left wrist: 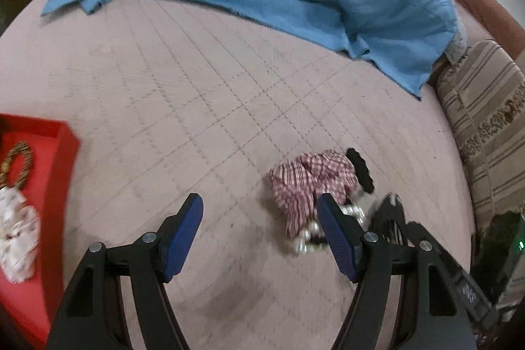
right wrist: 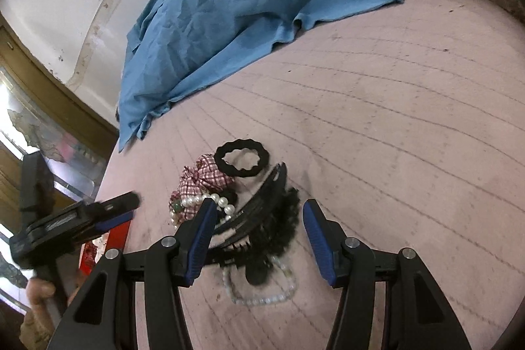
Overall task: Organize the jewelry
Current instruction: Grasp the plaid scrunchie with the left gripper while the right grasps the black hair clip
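Right wrist view, black hair claw (right wrist: 262, 212) lying diagonally, tip pointing upper right

Your left gripper (left wrist: 261, 215) and right gripper (right wrist: 259, 220) both angle downward, jaws apart, gripping nothing.

Dim even indoor light, motion blur, fisheye-curved edges, dark corner vignetting

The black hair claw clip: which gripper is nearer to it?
Right. The black claw clip lies between the right gripper fingers, untouched. The left gripper hovers beside the pile, over bare quilt.
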`<state>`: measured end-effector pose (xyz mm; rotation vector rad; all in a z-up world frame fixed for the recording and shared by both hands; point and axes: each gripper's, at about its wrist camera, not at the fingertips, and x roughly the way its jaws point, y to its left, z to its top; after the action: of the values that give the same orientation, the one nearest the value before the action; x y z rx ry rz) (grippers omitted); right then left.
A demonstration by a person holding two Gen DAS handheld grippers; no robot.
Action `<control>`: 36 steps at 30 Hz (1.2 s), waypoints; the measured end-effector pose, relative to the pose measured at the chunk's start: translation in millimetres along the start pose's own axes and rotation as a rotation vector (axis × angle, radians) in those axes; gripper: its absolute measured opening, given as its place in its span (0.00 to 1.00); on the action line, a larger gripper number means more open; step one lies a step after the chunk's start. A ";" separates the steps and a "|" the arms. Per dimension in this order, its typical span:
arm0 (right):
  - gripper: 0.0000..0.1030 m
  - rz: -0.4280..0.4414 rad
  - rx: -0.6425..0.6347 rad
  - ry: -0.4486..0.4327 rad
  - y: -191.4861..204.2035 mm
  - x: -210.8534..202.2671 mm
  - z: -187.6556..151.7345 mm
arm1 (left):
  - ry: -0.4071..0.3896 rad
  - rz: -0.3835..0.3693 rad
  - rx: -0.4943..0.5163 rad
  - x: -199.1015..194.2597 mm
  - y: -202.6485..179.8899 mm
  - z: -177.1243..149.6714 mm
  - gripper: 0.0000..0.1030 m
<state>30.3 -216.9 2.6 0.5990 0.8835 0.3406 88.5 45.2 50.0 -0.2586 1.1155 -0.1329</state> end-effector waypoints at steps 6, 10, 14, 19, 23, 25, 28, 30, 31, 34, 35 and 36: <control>0.51 0.038 0.000 0.032 -1.7 16.0 0.8 | 0.054 -0.031 0.003 33.9 -8.4 11.7 0.69; 0.28 0.055 0.003 0.049 -3.2 22.1 0.6 | 0.078 -0.045 0.031 47.5 -18.4 11.3 0.69; 0.14 0.097 0.020 0.059 -4.5 21.8 -0.3 | 0.082 -0.062 0.067 48.0 -26.8 8.0 0.40; 0.07 0.117 -0.002 0.045 5.4 15.8 -2.2 | 0.082 -0.066 0.077 35.2 -33.2 4.4 0.11; 0.05 0.131 -0.001 0.019 9.2 4.9 -4.8 | 0.035 -0.095 0.061 7.5 -32.7 1.6 0.10; 0.05 0.136 0.004 0.001 10.5 -2.1 -5.0 | 0.000 -0.101 0.067 -11.8 -33.5 -0.6 0.10; 0.05 0.136 0.003 -0.029 13.5 -13.9 -6.0 | -0.053 -0.108 0.079 -42.0 -32.2 -5.8 0.10; 0.05 0.119 -0.014 -0.048 18.0 -20.8 -7.3 | -0.085 -0.117 0.084 -59.4 -30.7 -8.5 0.10; 0.05 0.107 -0.025 -0.058 21.2 -24.2 -7.9 | -0.104 -0.122 0.083 -71.5 -28.0 -11.5 0.10; 0.05 0.093 -0.038 -0.071 30.4 -32.6 -8.4 | -0.153 -0.112 0.081 -100.7 -16.0 -20.6 0.10; 0.05 0.090 -0.043 -0.074 33.4 -35.4 -8.6 | -0.167 -0.105 0.079 -109.7 -10.1 -24.2 0.10; 0.05 0.086 -0.052 -0.079 37.5 -39.8 -10.0 | -0.184 -0.091 0.076 -119.3 -2.3 -28.9 0.10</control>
<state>-2.9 -204.3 45.5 0.5992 0.7724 0.4140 10.5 66.9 142.4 -0.2492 0.9141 -0.2277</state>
